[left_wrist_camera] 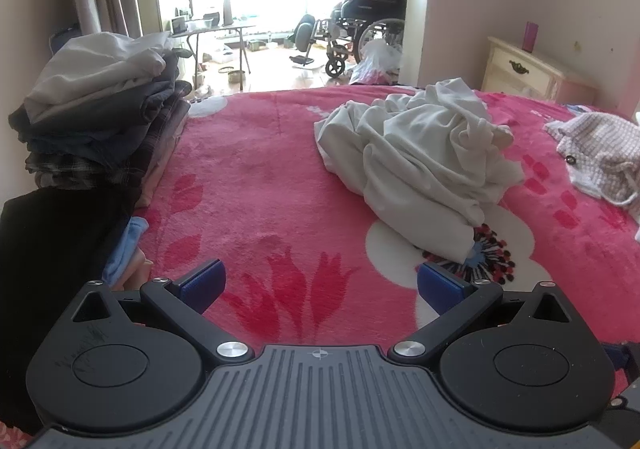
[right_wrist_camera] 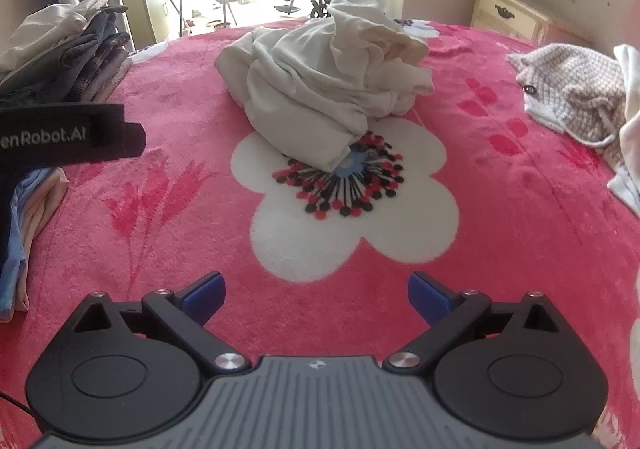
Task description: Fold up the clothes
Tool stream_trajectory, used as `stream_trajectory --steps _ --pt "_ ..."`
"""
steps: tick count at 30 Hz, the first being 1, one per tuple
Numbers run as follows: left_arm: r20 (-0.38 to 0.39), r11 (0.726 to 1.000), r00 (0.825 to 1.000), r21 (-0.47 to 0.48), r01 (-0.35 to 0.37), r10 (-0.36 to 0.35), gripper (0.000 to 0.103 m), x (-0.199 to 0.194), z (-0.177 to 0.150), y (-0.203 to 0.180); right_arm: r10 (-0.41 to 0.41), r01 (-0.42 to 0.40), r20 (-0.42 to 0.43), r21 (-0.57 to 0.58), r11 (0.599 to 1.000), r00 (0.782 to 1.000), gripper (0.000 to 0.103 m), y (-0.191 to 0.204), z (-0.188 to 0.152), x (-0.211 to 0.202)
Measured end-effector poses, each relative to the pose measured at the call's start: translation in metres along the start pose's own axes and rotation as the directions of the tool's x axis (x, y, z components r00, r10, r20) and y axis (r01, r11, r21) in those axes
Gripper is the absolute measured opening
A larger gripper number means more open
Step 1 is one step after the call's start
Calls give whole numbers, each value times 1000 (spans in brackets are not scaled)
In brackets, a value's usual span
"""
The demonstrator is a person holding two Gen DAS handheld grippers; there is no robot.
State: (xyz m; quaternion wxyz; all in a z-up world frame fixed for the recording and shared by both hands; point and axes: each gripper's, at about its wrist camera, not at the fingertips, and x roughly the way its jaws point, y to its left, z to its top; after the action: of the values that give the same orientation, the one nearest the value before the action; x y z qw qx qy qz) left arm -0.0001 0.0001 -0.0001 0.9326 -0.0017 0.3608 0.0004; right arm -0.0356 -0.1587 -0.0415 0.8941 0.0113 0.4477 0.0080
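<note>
A crumpled white garment [left_wrist_camera: 416, 157] [right_wrist_camera: 328, 73] lies in a heap in the middle of the pink flowered blanket [left_wrist_camera: 260, 201] [right_wrist_camera: 500, 229]. My left gripper [left_wrist_camera: 320, 285] hovers open over the blanket, short of the heap and to its left, nothing between its blue pads. My right gripper [right_wrist_camera: 316, 295] is also open and empty, low over the white flower print, with the heap straight ahead. A checked garment with a drawstring [left_wrist_camera: 600, 153] [right_wrist_camera: 576, 93] lies crumpled at the right. The left gripper's black strap [right_wrist_camera: 64, 133] shows at the left of the right wrist view.
A tall stack of folded clothes [left_wrist_camera: 104, 109] [right_wrist_camera: 60, 53] stands at the bed's left edge, with a lower folded pile [left_wrist_camera: 124, 253] [right_wrist_camera: 24, 217] nearer. A cream nightstand [left_wrist_camera: 524, 69] stands at the back right. Beyond the bed are a wheelchair [left_wrist_camera: 360, 29] and a folding table [left_wrist_camera: 216, 29].
</note>
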Motion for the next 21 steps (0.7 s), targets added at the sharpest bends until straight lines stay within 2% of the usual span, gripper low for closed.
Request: stream_trajectory --steps 4,10,15,21 --pt "-21 1000 1000 -14 11 -12 103 2 2 4 -9 9 3 17 1000 1000 101 -1 3 -1" --pt "13 999 999 2 34 -34 103 -4 -6 12 -39 39 60 -1 999 997 102 7 5 -11" --pt "-67 992 991 -38 117 -120 103 0 -10 19 -39 39 77 -3 999 996 103 7 3 -12" --pt "-37 991 994 -91 103 -107 103 -4 -12 29 -53 53 69 5 999 996 103 6 3 -10"
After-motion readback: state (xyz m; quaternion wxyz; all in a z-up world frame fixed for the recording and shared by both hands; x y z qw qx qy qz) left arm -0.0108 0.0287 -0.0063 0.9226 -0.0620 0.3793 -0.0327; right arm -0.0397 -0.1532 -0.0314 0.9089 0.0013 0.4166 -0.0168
